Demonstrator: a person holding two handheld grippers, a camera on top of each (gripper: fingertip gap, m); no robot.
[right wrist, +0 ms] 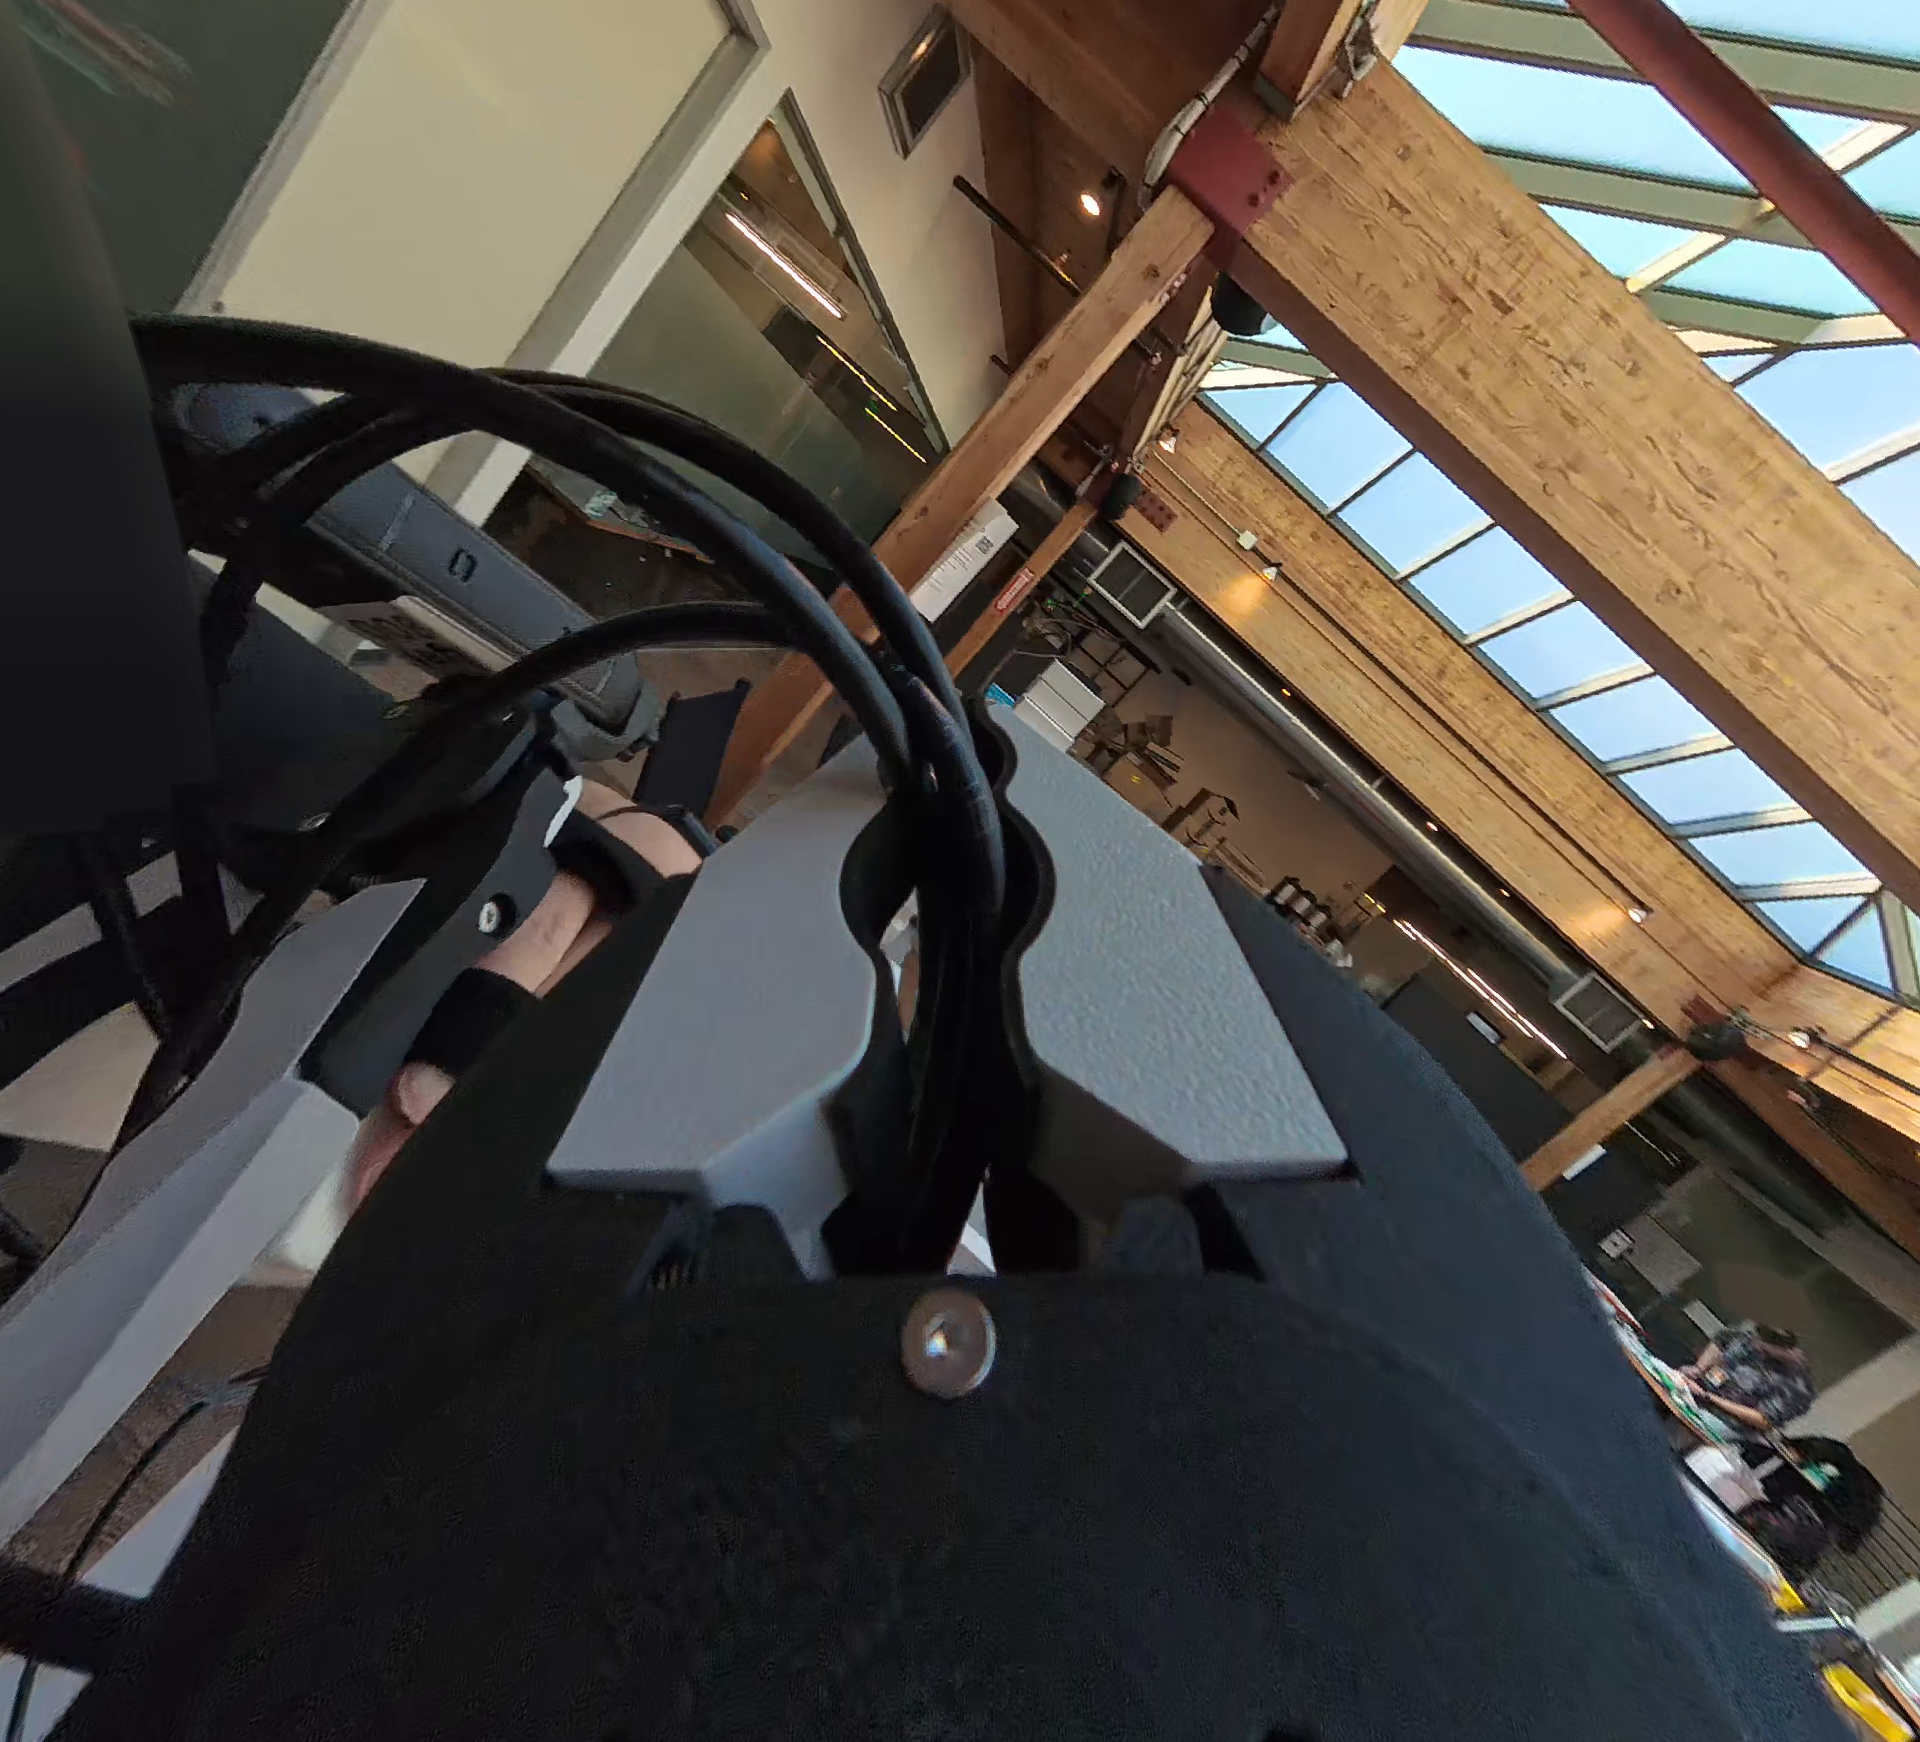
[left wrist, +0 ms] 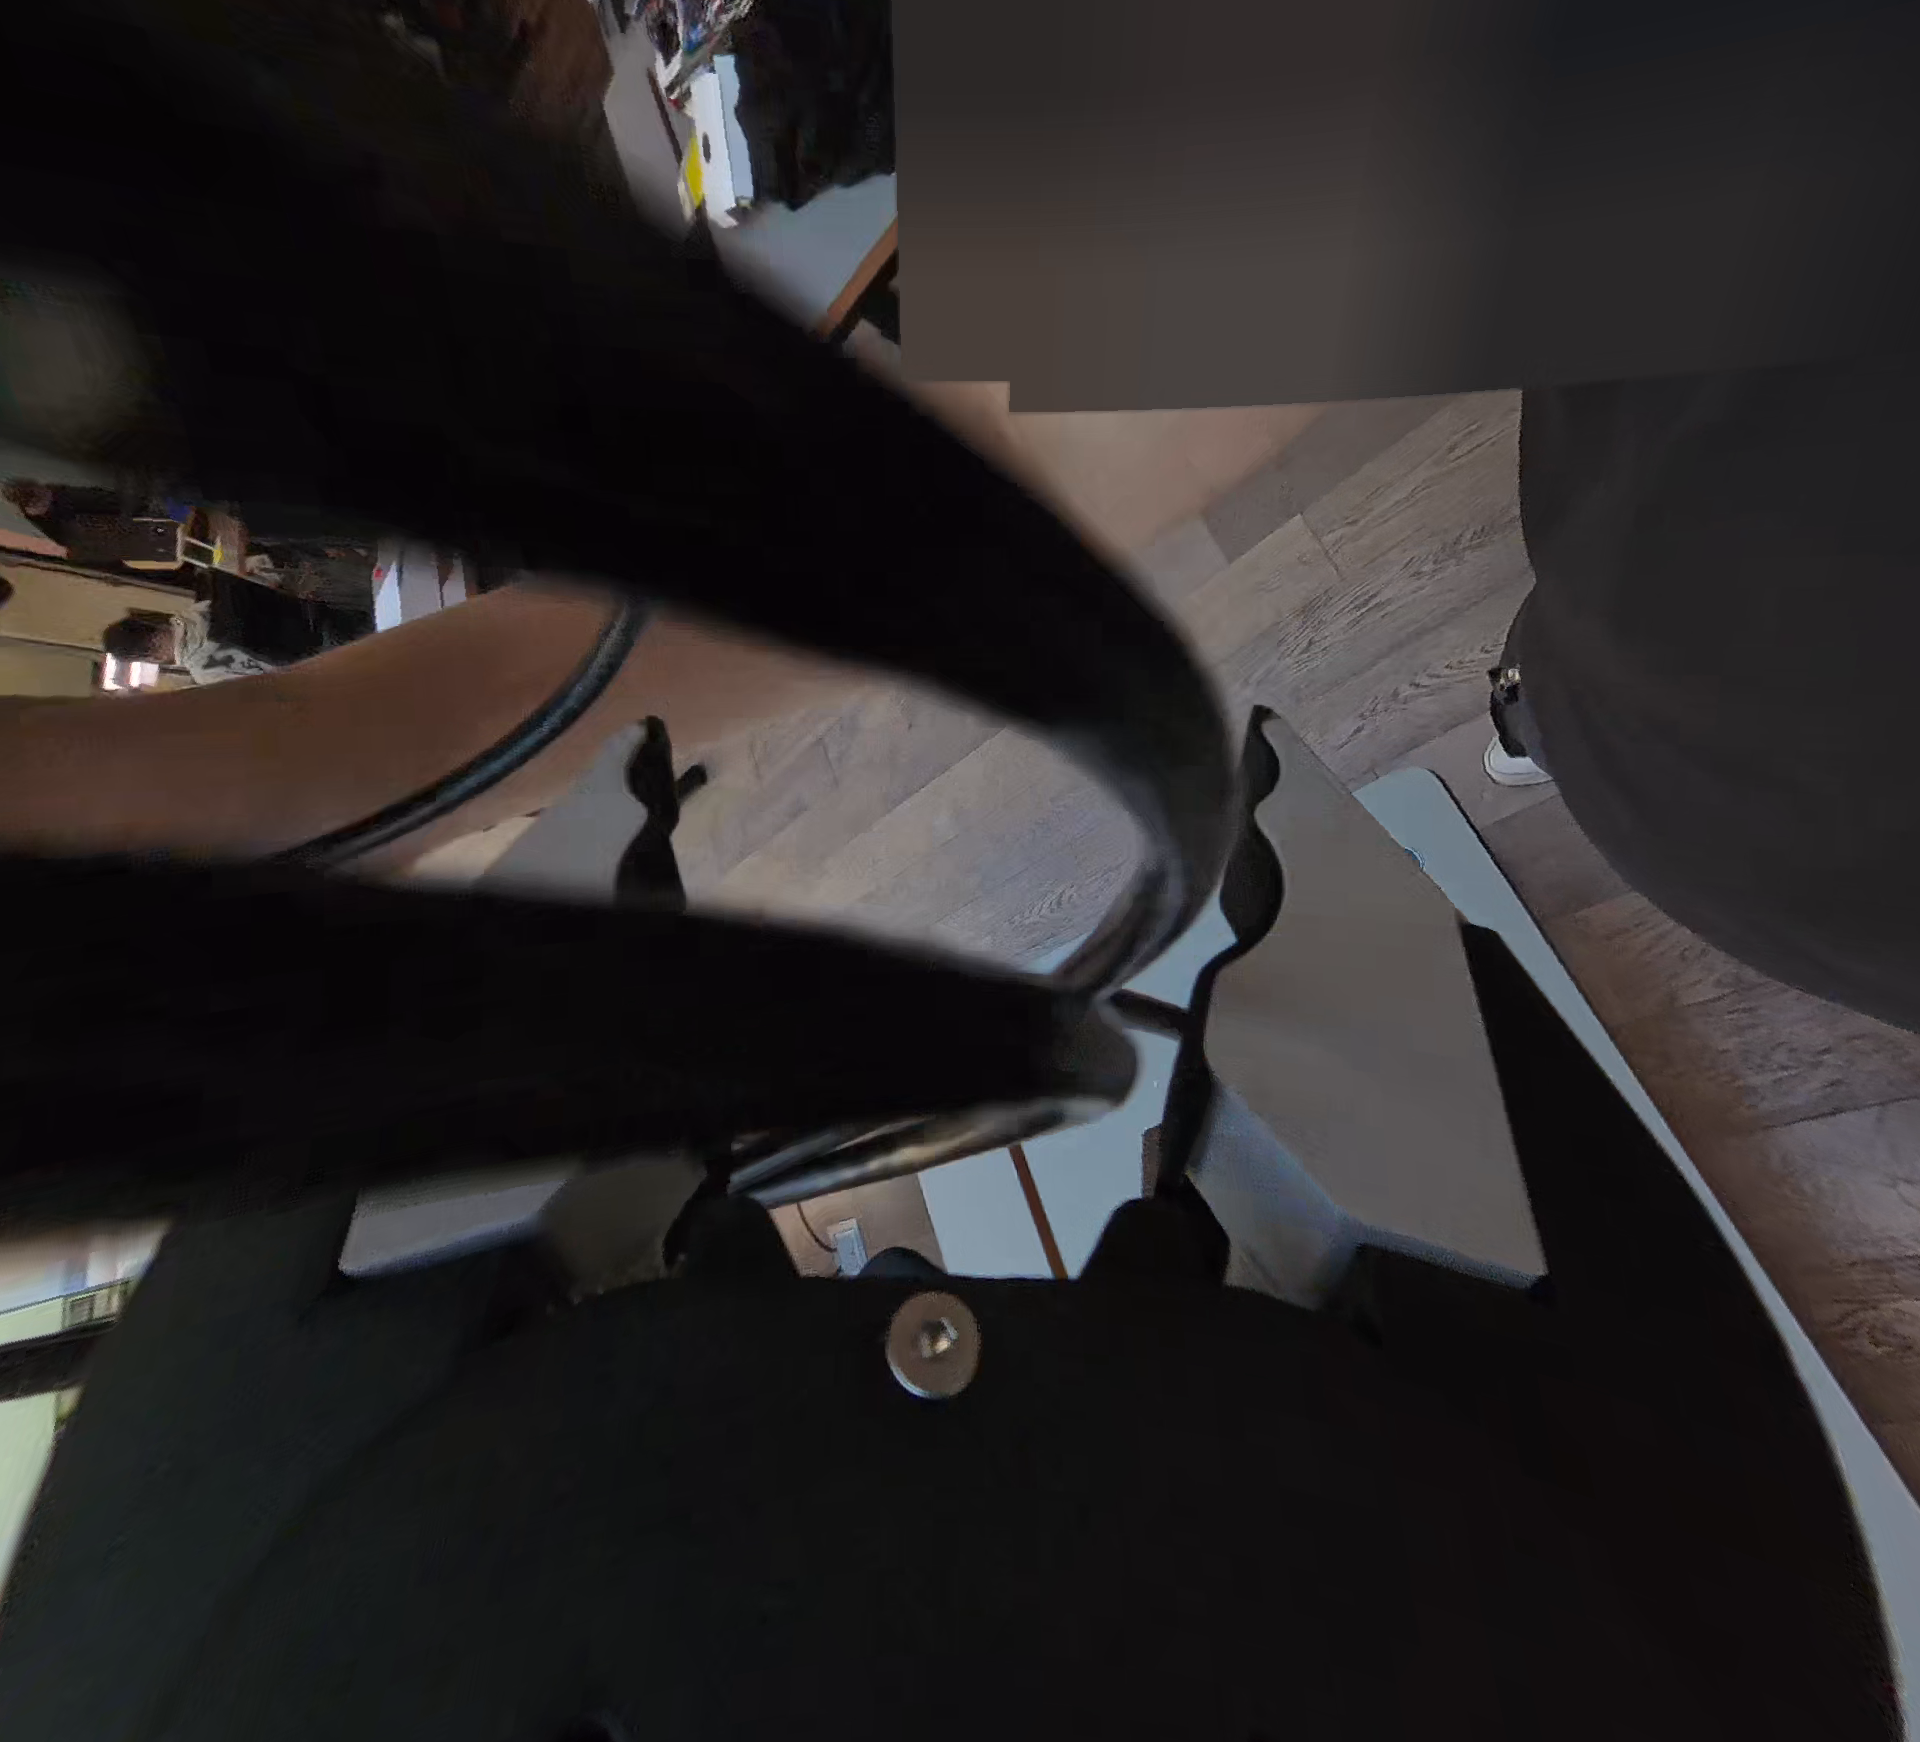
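A bundle of black cables loops up and to the left in the right wrist view. My right gripper is shut on this bundle, with its grey fingers pressed against it on both sides. It points up toward the ceiling. In the left wrist view the same black cable loops cross close to the camera, blurred. My left gripper is open. The loop's bend lies between its fingers, next to the right finger. The left finger is partly hidden by cable.
A hand with black finger straps holds the other gripper at the left of the right wrist view. Wooden beams and skylights are overhead. The left wrist view looks down at a wood floor, a white table edge and a dark-clothed person.
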